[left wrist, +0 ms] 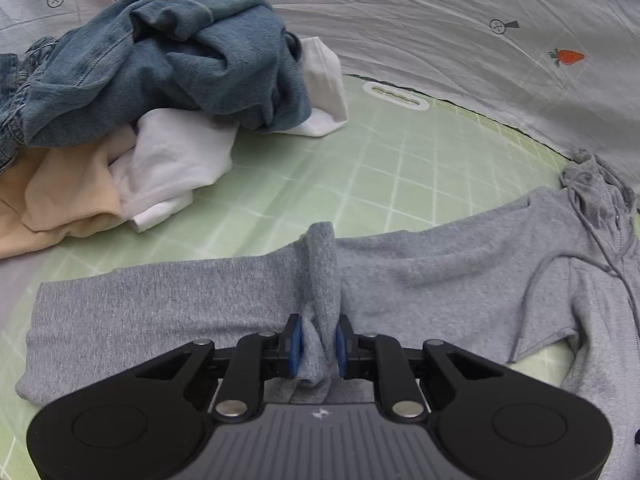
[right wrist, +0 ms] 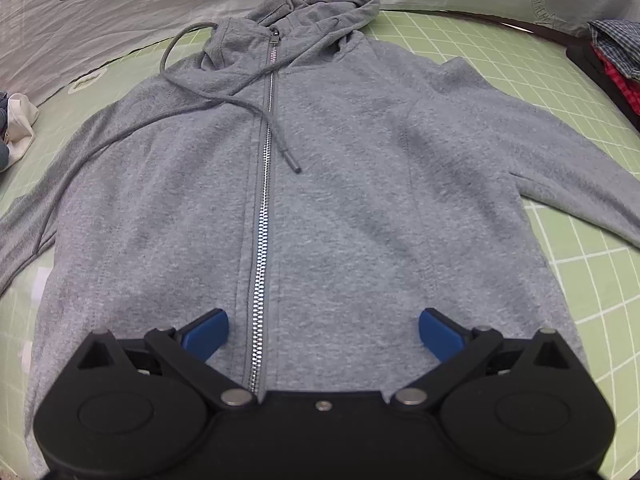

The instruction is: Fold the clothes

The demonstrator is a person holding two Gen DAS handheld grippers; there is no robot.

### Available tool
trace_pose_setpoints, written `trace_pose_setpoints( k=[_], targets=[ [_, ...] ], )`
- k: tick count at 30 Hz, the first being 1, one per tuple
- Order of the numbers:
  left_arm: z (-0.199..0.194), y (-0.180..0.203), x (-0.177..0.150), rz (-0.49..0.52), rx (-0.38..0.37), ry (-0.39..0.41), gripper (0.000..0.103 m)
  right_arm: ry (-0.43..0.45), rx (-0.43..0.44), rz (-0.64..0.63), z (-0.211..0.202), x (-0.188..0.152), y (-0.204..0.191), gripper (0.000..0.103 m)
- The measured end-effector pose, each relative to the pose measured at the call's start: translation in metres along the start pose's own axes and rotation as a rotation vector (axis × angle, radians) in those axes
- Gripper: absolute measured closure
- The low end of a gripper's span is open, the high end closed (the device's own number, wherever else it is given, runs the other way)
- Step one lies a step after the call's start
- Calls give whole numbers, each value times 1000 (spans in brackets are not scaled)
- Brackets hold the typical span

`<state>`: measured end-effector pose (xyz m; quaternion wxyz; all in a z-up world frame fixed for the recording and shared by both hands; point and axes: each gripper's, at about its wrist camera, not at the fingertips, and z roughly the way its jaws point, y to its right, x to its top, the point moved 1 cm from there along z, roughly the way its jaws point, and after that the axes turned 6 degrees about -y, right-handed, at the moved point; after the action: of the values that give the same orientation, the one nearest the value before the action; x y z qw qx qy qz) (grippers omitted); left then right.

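Left hand-held gripper (left wrist: 318,346) clamps the hoodie (right wrist: 340,184) sleeve (left wrist: 160,300); right hand-held gripper (right wrist: 324,334) hangs apart — no fold made, pile (left wrist: 160,80) waiting.

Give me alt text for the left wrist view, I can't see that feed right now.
The left tongs are shut on a bunched ridge of the gray hoodie's sleeve, which lies across a green grid mat. Behind it to the left sits a pile of unfolded clothes: blue denim on top, white and peach pieces beneath.
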<state>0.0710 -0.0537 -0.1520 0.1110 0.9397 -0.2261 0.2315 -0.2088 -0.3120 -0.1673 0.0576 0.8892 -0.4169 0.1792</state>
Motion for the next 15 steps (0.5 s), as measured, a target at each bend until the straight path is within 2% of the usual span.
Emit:
trace_pose_setpoints(
  k=[2,4,6,7,9,11,15],
  targets=[
    [0,16,-2,54,-43,-8,83,2,10,2,0,0,2,0],
    [-1,25,-5,70,-80,-8,76,3,15,0,0,-1,2,0],
    [-9,20,-6,35,-114,4,60,4,16,-10,1,-1,2,0],
    [-13,16,-5,10,-122,17,55,5,13,-18,1,-1,1,0],
    [-25,4,-4,-52,-110,51,33,5,6,-36,2,-2,-1,0],
    [-41,-17,-3,-148,-80,99,24,4,-6,-51,2,-2,-3,0],
    [-56,-64,-7,-333,-15,132,19,5,-15,-52,3,-3,-5,0]
  ],
)
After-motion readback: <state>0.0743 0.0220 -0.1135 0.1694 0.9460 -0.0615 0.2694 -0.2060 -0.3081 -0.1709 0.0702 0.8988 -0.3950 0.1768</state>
